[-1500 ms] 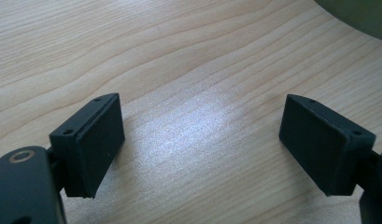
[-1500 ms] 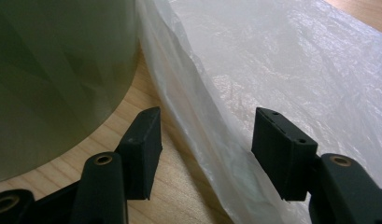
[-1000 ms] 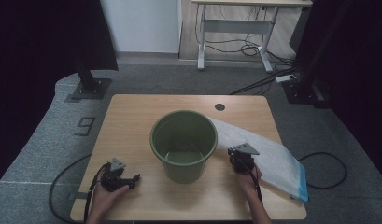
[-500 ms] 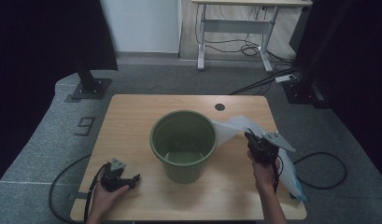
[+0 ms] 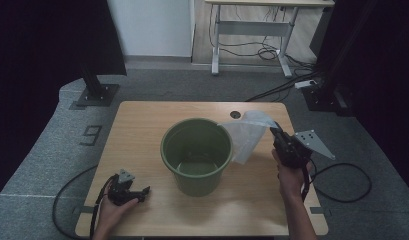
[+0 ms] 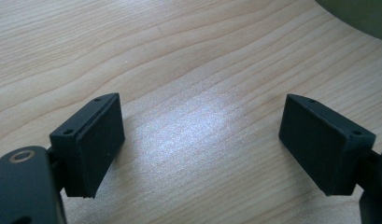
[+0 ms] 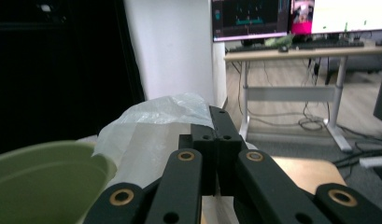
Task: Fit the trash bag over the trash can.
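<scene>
A green bucket (image 5: pixel 196 152) stands upright in the middle of the wooden table (image 5: pixel 142 125). Just right of its rim hangs a clear plastic bag (image 5: pixel 246 135), lifted off the table, with my right gripper (image 5: pixel 276 131) shut on its upper edge. In the right gripper view the jaws are pressed together on the bag (image 7: pixel 156 122), and the bucket's rim (image 7: pixel 44 161) lies at the lower left. My left gripper (image 5: pixel 142 191) rests low at the table's front left, held in a hand. Its pads (image 6: pixel 93 140) stand wide apart over bare wood, nothing between them.
A cable (image 5: pixel 342 182) trails from the right gripper off the table's right side. A small round hole (image 5: pixel 235 114) sits near the table's far edge. Beyond the table stand a desk frame (image 5: pixel 252 40) with cables on the floor and black stands at either side.
My right gripper has risen and moved right and away, pulling the plastic bag up off the table's right side until it hangs beside the bucket. The left gripper has stayed put.
</scene>
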Demonstrator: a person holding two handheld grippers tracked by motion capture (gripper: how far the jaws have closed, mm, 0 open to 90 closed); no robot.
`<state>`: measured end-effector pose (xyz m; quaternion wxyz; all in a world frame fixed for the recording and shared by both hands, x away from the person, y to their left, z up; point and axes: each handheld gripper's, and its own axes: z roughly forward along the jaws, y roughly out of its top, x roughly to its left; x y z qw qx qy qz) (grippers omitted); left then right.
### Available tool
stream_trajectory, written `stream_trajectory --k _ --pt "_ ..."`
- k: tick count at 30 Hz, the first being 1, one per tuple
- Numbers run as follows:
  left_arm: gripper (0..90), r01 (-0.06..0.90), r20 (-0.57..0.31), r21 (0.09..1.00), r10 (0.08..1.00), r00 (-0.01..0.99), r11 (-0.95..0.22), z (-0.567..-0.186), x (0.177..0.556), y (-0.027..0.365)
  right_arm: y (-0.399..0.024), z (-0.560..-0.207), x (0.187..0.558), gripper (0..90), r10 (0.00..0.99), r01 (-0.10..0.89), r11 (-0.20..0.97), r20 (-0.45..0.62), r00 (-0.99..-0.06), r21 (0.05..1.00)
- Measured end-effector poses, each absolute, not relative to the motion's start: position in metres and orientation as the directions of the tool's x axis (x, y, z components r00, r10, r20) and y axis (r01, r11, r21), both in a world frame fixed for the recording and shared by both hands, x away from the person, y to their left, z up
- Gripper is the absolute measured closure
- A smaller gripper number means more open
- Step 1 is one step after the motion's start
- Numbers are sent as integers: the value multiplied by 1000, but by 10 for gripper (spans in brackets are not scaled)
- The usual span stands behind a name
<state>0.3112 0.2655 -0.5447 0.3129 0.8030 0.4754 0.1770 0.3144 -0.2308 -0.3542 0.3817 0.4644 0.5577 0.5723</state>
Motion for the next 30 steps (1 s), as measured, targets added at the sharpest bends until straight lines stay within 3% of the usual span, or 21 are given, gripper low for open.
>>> stream_trajectory --k 19,30 --pt "137 653 -13 670 874 485 -352 -545 311 265 -230 -305 301 889 953 -54 -114 94 -289 992" --pt "137 653 -12 670 874 485 -353 -545 311 265 -204 -265 296 889 944 -137 -90 41 -328 986"
